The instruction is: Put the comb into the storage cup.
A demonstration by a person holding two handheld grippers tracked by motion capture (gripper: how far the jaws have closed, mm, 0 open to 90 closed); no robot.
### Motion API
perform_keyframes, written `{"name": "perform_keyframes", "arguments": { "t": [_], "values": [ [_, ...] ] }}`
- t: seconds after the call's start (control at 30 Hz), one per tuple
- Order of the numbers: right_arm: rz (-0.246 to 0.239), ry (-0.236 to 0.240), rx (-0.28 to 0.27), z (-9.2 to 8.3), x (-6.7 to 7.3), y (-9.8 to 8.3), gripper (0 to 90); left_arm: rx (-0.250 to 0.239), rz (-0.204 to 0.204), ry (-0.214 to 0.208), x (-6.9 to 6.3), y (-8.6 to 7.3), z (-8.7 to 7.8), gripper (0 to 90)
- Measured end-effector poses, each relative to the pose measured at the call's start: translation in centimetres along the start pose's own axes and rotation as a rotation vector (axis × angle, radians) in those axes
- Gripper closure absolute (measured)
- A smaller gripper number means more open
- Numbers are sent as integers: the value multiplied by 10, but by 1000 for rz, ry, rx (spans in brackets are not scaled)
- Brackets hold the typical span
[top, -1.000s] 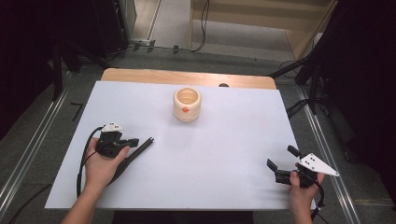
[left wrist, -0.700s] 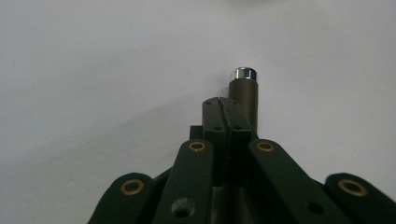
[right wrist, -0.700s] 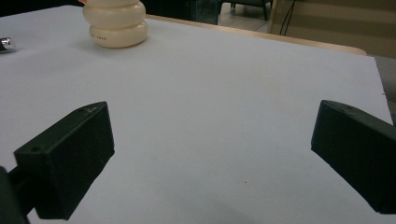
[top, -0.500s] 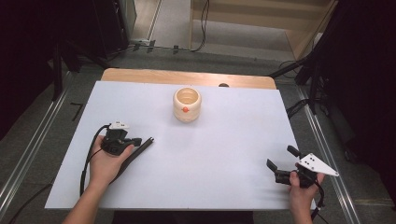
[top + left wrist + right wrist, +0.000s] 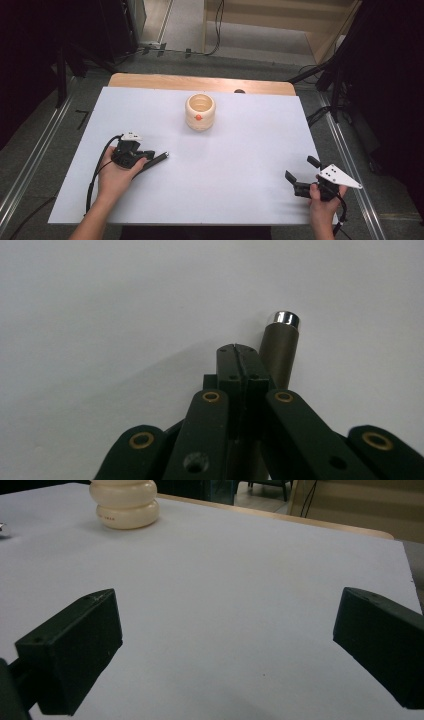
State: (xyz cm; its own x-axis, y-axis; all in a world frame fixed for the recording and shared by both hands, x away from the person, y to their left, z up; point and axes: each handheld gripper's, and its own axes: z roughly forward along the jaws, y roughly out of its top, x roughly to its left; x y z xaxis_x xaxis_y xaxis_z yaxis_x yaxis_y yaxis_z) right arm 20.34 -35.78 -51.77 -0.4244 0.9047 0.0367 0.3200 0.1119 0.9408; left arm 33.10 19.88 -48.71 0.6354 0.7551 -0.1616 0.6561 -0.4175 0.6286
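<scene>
Your clenched left gripper hides most of a dark silver-capped rod; your right gripper gapes; the cream pot looks empty.

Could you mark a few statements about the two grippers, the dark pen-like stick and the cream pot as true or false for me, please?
1. The left gripper has its jaws shut together. True.
2. The dark stick with the silver tip is clamped between the left gripper's jaws. False: it lies beside the shut jaws, under the gripper.
3. The right gripper has its jaws wide apart with nothing between them. True.
4. The cream pot lies tipped on its side. False: it stands upright, its mouth facing up.
5. The pot stands on the white table sheet, toward its far edge. True.
6. The right gripper touches the pot. False: it is far off, near the sheet's near right corner.
</scene>
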Motion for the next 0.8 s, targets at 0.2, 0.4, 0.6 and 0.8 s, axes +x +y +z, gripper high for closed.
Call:
{"name": "perform_keyframes", "arguments": {
  "t": [0.2,0.4,0.6,0.8],
  "values": [
    [0,0,3,0,0,0,0,16,32,-18,-7,0,0,900],
    [-2,0,3,0,1,0,0,30,58,-36,-15,-3,0,900],
    [-7,0,5,0,0,0,0,38,68,-56,-19,-8,-1,900],
    [-8,-1,6,1,1,0,0,39,80,-63,-22,-15,-4,900]
  ]
}}
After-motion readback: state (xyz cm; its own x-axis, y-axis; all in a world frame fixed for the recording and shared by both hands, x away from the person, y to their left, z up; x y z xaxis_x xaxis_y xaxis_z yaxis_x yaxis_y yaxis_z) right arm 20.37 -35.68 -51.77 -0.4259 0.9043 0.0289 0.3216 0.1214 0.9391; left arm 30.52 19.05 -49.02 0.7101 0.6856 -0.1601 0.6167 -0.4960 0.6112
